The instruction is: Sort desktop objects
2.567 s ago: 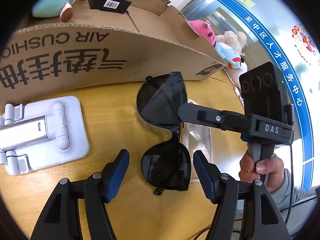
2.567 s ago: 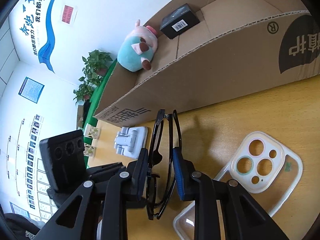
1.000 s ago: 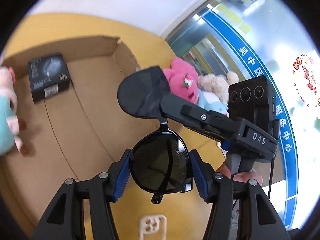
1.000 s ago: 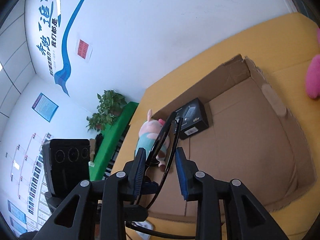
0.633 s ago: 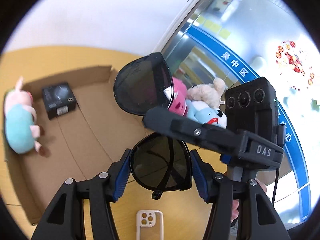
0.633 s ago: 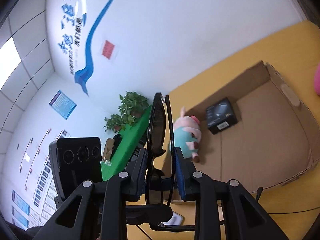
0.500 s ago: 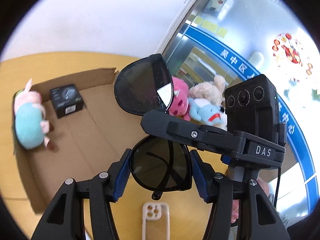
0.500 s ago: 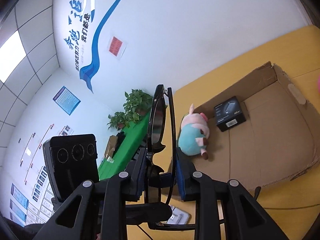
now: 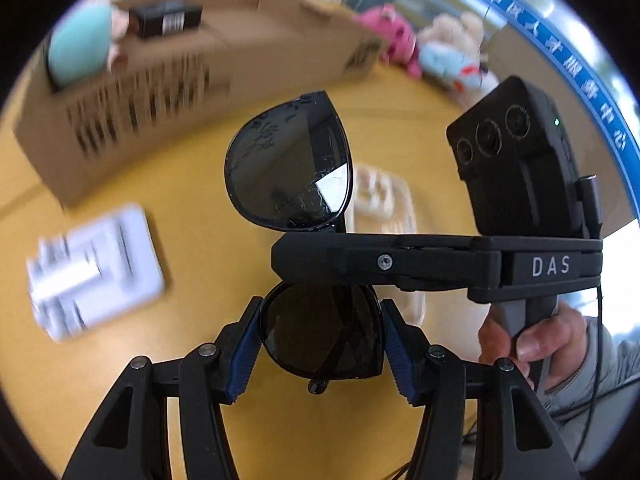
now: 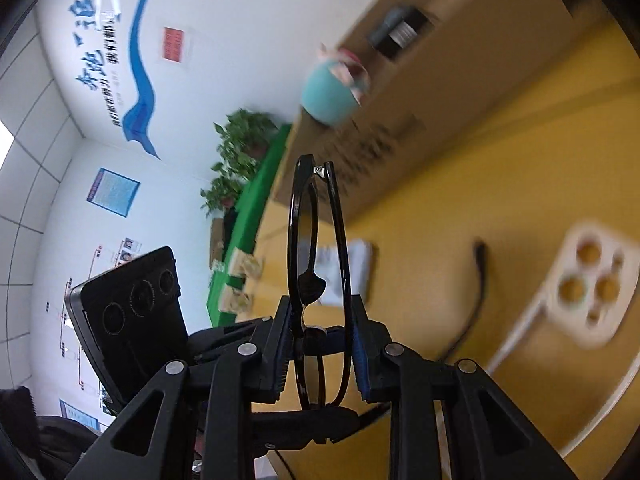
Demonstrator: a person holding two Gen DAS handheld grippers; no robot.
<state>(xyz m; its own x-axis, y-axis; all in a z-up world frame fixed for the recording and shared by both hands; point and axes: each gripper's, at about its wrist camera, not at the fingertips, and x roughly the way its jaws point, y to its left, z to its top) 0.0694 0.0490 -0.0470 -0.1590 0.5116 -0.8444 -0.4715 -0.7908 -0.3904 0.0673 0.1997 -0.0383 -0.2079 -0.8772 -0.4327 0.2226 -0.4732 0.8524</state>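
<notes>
One pair of black sunglasses [image 9: 304, 184] is hanging in the air above the yellow tabletop [image 9: 192, 184], folded, and both grippers are gripping it at once. The left gripper [image 9: 322, 346] is clamping the nearer lens across its width, blue pads pressing on either rim; the right gripper [image 10: 320, 336] is crossing in from the right at the bridge, its jaws closing narrowly on the folded frame and temple. A hand [image 9: 532, 344] is wrapping the right gripper's handle. Open table is lying beneath and around the glasses, bounded at the far side by one cardboard box [image 9: 200, 76] — its near wall is standing well apart from them. Inside the box are sitting one small black carton [image 9: 168, 22] and one teal plush toy [image 9: 80, 48]. On the table are lying one white phone stand [image 9: 92, 268] to the left and one clear phone case [image 10: 588, 284], partly hidden behind the glasses in the left view. One dark cable [image 10: 476, 296] is trailing near the case. Motion blur is smearing the box lettering, stand and case. Further plush toys [image 9: 432, 48] beyond the box are too blurred to count.
</notes>
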